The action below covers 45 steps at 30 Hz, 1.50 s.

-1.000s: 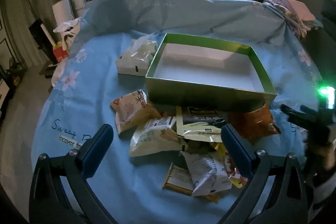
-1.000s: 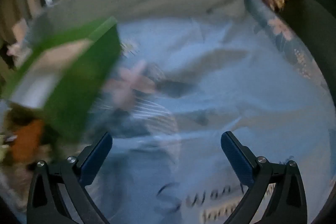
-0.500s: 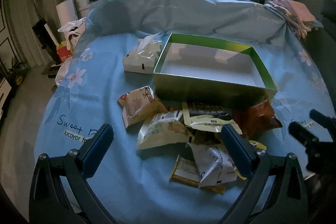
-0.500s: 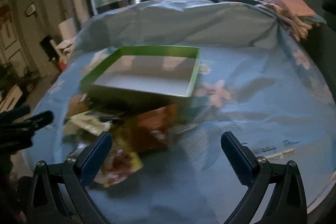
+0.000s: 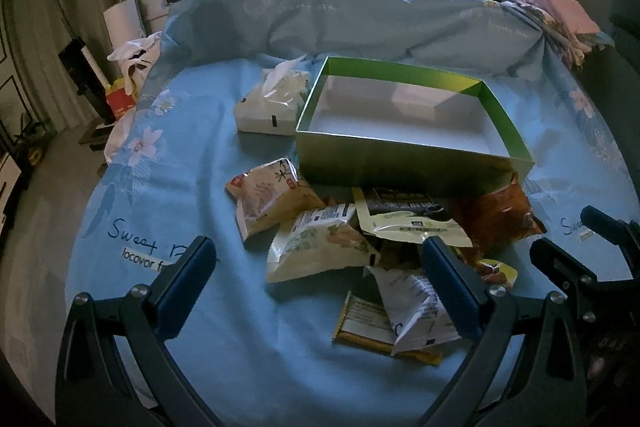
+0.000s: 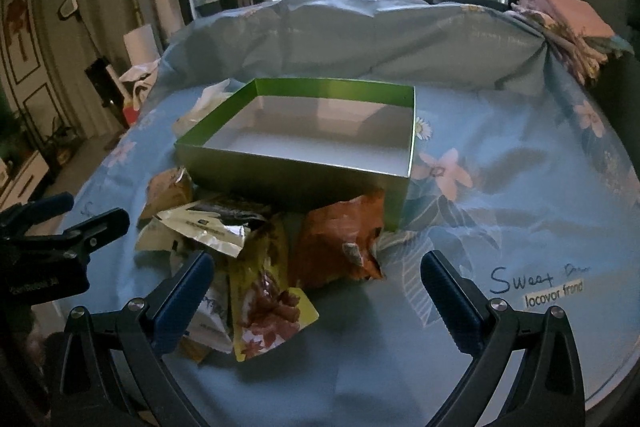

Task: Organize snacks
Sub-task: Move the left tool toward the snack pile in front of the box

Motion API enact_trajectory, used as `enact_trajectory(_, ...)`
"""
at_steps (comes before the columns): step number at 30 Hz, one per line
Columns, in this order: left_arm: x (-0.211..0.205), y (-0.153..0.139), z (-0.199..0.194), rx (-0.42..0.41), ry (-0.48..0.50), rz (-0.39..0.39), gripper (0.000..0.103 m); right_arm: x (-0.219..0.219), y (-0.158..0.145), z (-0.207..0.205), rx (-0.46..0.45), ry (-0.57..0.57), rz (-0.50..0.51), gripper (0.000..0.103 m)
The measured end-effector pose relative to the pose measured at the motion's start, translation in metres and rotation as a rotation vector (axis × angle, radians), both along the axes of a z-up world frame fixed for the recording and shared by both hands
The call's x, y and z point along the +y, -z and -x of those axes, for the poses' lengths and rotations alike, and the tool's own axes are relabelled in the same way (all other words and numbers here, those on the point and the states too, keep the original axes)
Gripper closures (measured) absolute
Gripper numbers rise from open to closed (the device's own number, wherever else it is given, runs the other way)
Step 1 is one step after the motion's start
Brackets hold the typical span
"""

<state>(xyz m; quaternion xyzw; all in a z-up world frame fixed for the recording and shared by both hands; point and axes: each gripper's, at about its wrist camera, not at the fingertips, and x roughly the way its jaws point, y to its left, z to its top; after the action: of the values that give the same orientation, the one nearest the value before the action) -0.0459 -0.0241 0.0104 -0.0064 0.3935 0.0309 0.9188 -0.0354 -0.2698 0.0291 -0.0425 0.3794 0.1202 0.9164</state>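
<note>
Snacks: loose heap of packets [image 5: 360, 251] on the blue bedspread [image 5: 168, 187], piled against the near wall of the green box [image 5: 404, 163]; none inside it yet.
Green box: open top, pale bare floor, set mid-bed just far of the heap — judged to be the container the packets go into, hence the short carry.
Heap make-up: orange bag [image 6: 340, 239] touching the box's near right corner; cream packet [image 5: 272, 199] at the left edge; white packet [image 5: 416, 311] lying over a yellow-edged one nearest the camera.
Left gripper [image 5: 316, 279]: jaws spread wide, holding nothing, hovering near side of the heap with the pale green-printed packet [image 5: 320, 247] between the fingers' line of sight — reads as lining up a first pick.
Right gripper [image 6: 316, 287]: jaws likewise spread and empty, poised over the heap's right end, yellow packet with brown print [image 6: 268, 303] just inside its left finger.
Tissue pack [image 5: 276, 103]: touching the box's left wall; not a snack, probably stays.
Left view only: whole tissue pack, cream packet's face, white packet's full outline.
Right view only: yellow-brown packet's front, flower print on the bedspread right of the box, box's right wall end-on.
Cross-sighting: each camera catches the other gripper at its frame edge — both near, well apart.
</note>
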Motion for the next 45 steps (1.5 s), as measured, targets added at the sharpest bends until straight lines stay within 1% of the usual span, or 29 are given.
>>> enact_trajectory(4,-0.001,0.003,-0.002,0.008,0.006,-0.001,0.000,0.047,0.015,-0.015,0.013,0.011,0.003,0.000)
enact_trajectory(13,0.000,0.010,-0.007,0.020,0.006,-0.009,0.000,0.053,0.025,-0.021,0.037,0.015,-0.013,0.000)
enact_trajectory(24,0.003,0.020,-0.012,0.041,0.003,0.002,0.000,0.060,0.032,-0.027,0.053,0.018,-0.012,0.000)
enact_trajectory(34,0.005,0.022,-0.014,0.049,0.007,0.018,0.000,0.062,0.034,-0.028,0.057,0.018,-0.013,0.000)
enact_trajectory(36,0.007,0.023,-0.015,0.055,0.013,0.045,0.000,0.062,0.033,-0.027,0.056,0.019,-0.013,0.000)
enact_trajectory(39,0.016,0.027,-0.017,0.088,0.038,0.144,0.000,0.061,0.035,-0.028,0.067,0.009,-0.046,0.000)
enact_trajectory(40,0.021,0.030,-0.019,0.110,0.050,0.202,0.000,0.060,0.036,-0.029,0.077,0.002,-0.067,0.000)
enact_trajectory(43,0.037,0.038,-0.022,0.162,0.063,0.336,0.000,0.054,0.038,-0.029,0.101,-0.017,-0.145,0.000)
enact_trajectory(45,0.043,0.044,-0.023,0.186,0.056,0.371,0.000,0.050,0.041,-0.029,0.121,-0.020,-0.195,0.000)
